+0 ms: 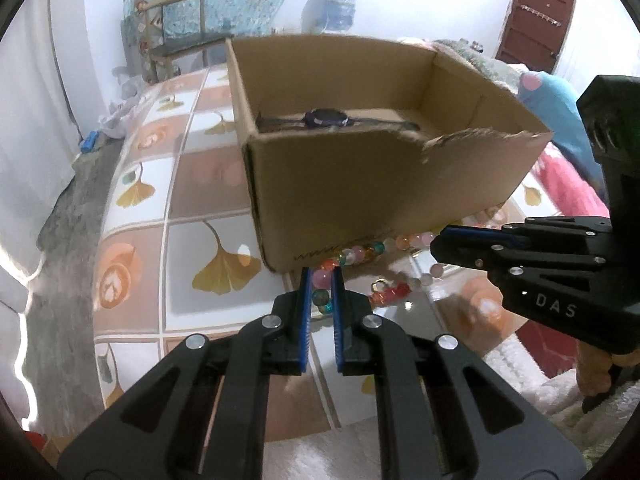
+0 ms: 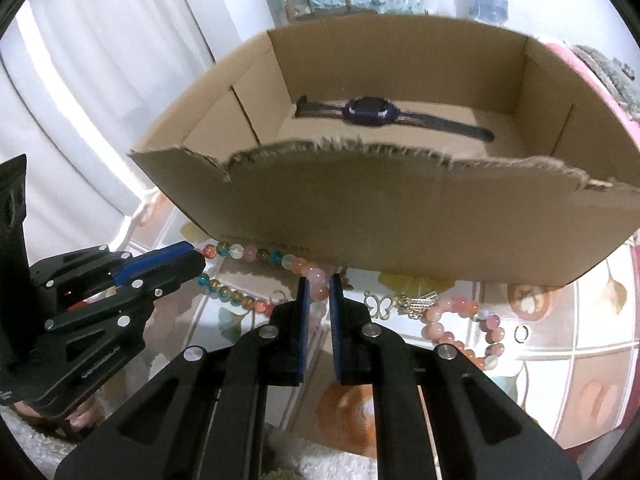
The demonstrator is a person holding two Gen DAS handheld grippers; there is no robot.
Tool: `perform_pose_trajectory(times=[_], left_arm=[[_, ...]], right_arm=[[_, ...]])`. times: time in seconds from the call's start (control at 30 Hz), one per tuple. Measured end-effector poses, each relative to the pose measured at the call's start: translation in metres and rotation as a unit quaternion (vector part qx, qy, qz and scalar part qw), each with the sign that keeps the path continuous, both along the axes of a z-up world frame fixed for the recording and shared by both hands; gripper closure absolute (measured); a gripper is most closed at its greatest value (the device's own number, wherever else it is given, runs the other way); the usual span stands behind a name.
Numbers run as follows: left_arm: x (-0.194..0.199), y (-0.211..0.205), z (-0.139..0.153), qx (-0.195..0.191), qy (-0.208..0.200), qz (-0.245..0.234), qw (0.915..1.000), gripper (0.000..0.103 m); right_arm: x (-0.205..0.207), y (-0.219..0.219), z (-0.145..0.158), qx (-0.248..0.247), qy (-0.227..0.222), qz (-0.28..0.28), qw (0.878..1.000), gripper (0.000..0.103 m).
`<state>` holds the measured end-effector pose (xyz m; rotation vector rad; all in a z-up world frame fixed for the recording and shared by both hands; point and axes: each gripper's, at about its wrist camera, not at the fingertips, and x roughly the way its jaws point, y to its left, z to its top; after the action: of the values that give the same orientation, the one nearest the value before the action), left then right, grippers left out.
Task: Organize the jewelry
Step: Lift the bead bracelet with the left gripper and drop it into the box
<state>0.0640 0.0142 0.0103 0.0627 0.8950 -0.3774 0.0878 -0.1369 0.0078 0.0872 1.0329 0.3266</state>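
Note:
An open cardboard box (image 1: pixel 360 184) (image 2: pixel 400 216) stands on the tiled table and holds a dark wristwatch (image 1: pixel 328 118) (image 2: pixel 370 110). A multicoloured bead necklace (image 1: pixel 362 254) (image 2: pixel 240 254) lies in front of the box. My left gripper (image 1: pixel 321 280) (image 2: pixel 196 260) is shut on its beads at the left end. My right gripper (image 2: pixel 318 288) (image 1: pixel 440 240) is shut on the same necklace's pink beads near the middle. A pink bead bracelet (image 2: pixel 460 328), a gold butterfly charm (image 2: pixel 378 306) and a small ring (image 2: pixel 522 333) lie to the right.
The table (image 1: pixel 192 200) has a glossy tile pattern with ginkgo leaves. A chair (image 1: pixel 180 32) and a water bottle (image 1: pixel 336 4) stand beyond the table. Pink and blue cloth (image 1: pixel 560 128) lies right of the box.

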Motion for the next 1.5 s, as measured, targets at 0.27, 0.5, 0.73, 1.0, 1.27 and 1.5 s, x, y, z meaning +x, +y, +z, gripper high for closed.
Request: perform_pose_trajectory(times=[0.27,0.5,0.73,1.0,1.27,1.5], left_arm=[[-0.021,-0.006,0.033,0.006,-0.048,-0.016,0.9987,0.094],[-0.040,-0.013,0.081,-0.008,-0.114,-0.041,0.9926,0.094],[-0.033,-0.023,0.137,-0.006,-0.207,-0.069,0.9760,0.094],[0.051,-0.035,0.133,0.015,-0.177,-0.081,0.9807,0.094],[0.119,-0.037,0.082,0.055,-0.069,-0.085,0.9925,0.094],[0.132,-0.047,0.056,0.106,-0.023,-0.105,0.9885,0.094]], right_arm=[[-0.020,-0.026,0.038,0.005,-0.047,-0.004,0.999,0.093],[-0.041,-0.032,0.091,-0.009,-0.132,0.009,0.991,0.093],[-0.032,-0.043,0.145,-0.015,-0.224,0.035,0.974,0.093],[0.077,-0.058,0.142,0.001,-0.143,0.078,0.987,0.093],[0.180,-0.038,0.063,-0.011,0.095,0.137,0.986,0.093],[0.206,-0.023,0.019,-0.017,0.207,0.153,0.966,0.093]])
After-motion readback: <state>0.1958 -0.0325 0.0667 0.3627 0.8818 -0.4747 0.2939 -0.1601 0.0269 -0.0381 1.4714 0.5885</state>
